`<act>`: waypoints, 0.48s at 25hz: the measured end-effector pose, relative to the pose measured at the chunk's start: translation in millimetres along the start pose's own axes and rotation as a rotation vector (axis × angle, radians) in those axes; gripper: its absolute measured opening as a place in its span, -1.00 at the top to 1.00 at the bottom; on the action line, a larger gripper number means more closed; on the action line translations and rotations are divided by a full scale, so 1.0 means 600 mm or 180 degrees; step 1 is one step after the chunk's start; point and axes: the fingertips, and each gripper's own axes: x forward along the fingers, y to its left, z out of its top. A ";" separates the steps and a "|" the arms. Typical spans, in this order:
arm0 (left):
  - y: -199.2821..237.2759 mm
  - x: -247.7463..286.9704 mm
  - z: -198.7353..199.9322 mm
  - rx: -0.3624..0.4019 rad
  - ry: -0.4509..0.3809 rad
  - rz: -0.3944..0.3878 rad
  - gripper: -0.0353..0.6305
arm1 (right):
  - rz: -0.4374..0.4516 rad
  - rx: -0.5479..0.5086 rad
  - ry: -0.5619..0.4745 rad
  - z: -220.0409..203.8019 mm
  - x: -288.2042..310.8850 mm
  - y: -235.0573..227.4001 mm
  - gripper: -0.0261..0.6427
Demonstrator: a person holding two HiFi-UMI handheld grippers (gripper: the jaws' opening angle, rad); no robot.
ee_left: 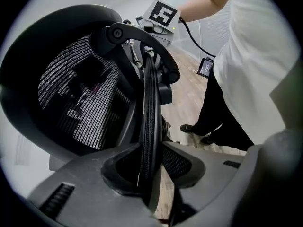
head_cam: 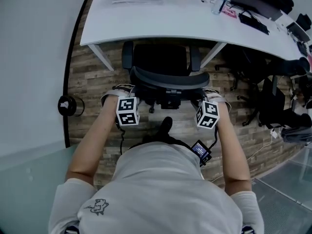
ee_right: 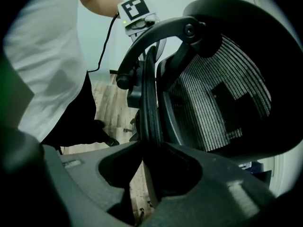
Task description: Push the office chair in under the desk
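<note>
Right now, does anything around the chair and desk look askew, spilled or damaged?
Nothing stands out. The black mesh-backed office chair sits square to the white desk, seat partly under it. The left tool and right tool clamp opposite sides of its backrest rim.

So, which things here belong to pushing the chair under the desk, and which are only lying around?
For the job: office chair, desk, left gripper and right gripper, both shut on the backrest rim.

Lying about: black keyboard on the desk, round black object on the floor, other chairs at the right.
</note>
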 end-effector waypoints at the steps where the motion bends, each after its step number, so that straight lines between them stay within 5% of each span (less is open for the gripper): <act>1: 0.012 0.004 0.000 -0.0010 0.0012 0.0024 0.54 | 0.0008 -0.0019 -0.0007 -0.003 0.005 -0.012 0.56; 12: 0.123 0.050 -0.004 -0.0185 0.0153 0.0147 0.54 | 0.0090 -0.0138 -0.0047 -0.024 0.056 -0.137 0.56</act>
